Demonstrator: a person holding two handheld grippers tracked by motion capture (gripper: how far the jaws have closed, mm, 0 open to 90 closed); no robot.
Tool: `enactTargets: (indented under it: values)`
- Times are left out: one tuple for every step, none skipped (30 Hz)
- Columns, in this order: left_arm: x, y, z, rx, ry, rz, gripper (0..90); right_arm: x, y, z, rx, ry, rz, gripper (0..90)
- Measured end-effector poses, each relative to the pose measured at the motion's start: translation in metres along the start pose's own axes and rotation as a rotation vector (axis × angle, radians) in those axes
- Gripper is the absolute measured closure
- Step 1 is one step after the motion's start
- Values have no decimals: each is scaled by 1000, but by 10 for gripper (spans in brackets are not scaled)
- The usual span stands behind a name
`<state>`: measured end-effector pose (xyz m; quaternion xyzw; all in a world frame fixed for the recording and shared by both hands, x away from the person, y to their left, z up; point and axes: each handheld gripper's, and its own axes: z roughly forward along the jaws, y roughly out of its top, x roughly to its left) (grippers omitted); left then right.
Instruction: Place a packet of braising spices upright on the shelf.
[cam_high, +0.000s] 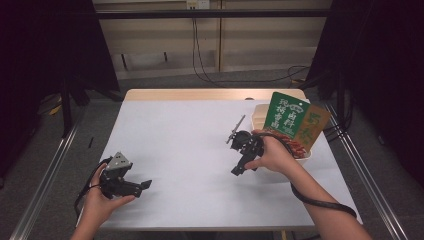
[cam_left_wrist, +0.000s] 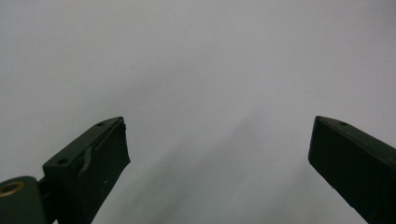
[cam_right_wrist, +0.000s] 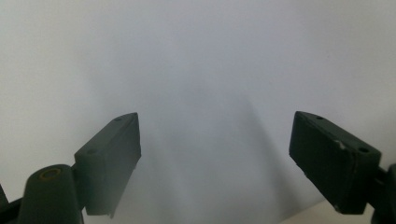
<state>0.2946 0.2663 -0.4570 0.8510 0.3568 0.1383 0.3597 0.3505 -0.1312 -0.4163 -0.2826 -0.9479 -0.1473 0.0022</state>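
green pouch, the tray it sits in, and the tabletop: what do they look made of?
Green pouch: likely printed plastic film, stands thin and flat with a slight sheen; finish hard to confirm.
Tray: pale beige, matte, thin-walled; paperboard or plastic, can't tell.
Tabletop: smooth matte white surface, probably laminate or a sheet, with a light wood-coloured strip along the far edge.

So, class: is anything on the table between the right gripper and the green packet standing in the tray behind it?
Nothing visible. The right gripper, jaws open and empty, points away from the green packet, which stands in the tray just behind that hand.
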Motion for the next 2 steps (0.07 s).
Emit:
enactTargets:
  values:
    - [-1,0,3,9,-4,0,48,-1,-2,2,-13,12,-9,165]
    - [-1,0,3,9,-4,0,48,-1,-2,2,-13,12,-9,165]
